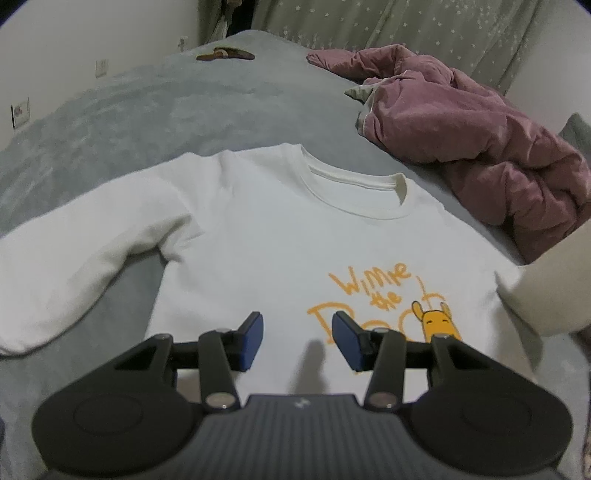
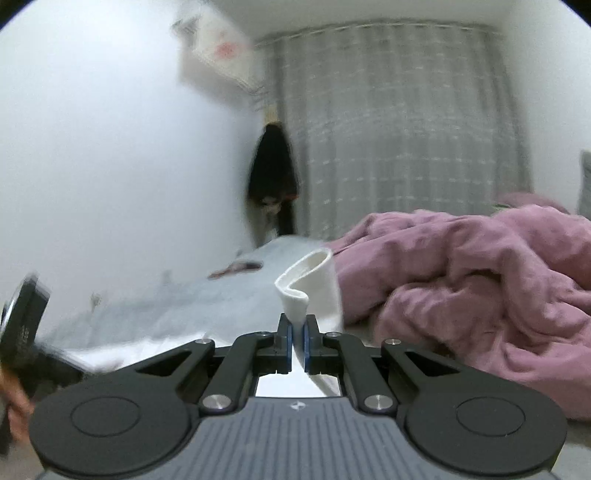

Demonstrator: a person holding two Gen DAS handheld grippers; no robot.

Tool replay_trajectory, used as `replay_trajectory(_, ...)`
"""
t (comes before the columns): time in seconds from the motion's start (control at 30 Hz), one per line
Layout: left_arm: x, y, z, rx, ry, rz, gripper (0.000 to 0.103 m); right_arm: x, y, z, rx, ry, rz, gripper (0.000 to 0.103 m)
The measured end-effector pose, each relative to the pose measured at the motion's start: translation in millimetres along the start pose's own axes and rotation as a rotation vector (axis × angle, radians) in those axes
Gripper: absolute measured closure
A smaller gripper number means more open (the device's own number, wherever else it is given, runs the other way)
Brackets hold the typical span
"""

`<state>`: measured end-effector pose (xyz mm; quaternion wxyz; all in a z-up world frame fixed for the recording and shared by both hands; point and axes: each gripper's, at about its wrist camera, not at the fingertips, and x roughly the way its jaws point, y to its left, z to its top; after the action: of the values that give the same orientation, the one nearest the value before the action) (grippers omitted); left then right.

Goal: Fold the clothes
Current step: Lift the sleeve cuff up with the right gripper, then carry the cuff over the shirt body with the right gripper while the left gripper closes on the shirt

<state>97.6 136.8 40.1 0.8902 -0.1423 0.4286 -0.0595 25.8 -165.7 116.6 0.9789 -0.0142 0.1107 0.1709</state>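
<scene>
A wide stretch of grey bedspread is left bare on the left, running back to a white wall and a small brown object lying near the far edge. Toward the right, the free room is closed off by a crumpled pink jacket, heaped just beside the shirt's shoulder, with a starred curtain hung behind it.

A white sweatshirt is spread face up on the bedspread, collar pointing away. One sleeve is laid out flat to the left; orange lettering and a yellow cartoon figure are printed on the chest. At the right edge of the left wrist view, the other sleeve is seen lifted off the bed.

The left gripper is held over the lower chest of the sweatshirt, tilted downward, its blue pads parted with nothing between them.

In the blurred right wrist view, the right gripper is pointed almost level, and its jaws are clamped on the white sleeve cuff, which is stood up above the pads. The other tool and a hand are glimpsed at the left border.
</scene>
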Motion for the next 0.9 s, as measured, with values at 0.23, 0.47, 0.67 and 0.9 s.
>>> replay_trajectory(0.23,-2,-8,-4,0.006,-0.007,-0.052,0.055,20,46,-33,-0.135,0.135,0.089,0.098)
replay_trajectory(0.47,0,4,-3,-0.107,0.015,-0.139,0.052,30,75,-62,-0.234,0.209,0.139,0.097)
replay_trajectory(0.67,1,-5,-7,-0.108,0.027,-0.201,0.051,32,96,-78,-0.313,0.247,0.190,0.097)
replay_trajectory(0.9,5,-13,-12,-0.093,0.039,-0.182,0.055,36,111,-95,-0.396,0.284,0.217,0.091)
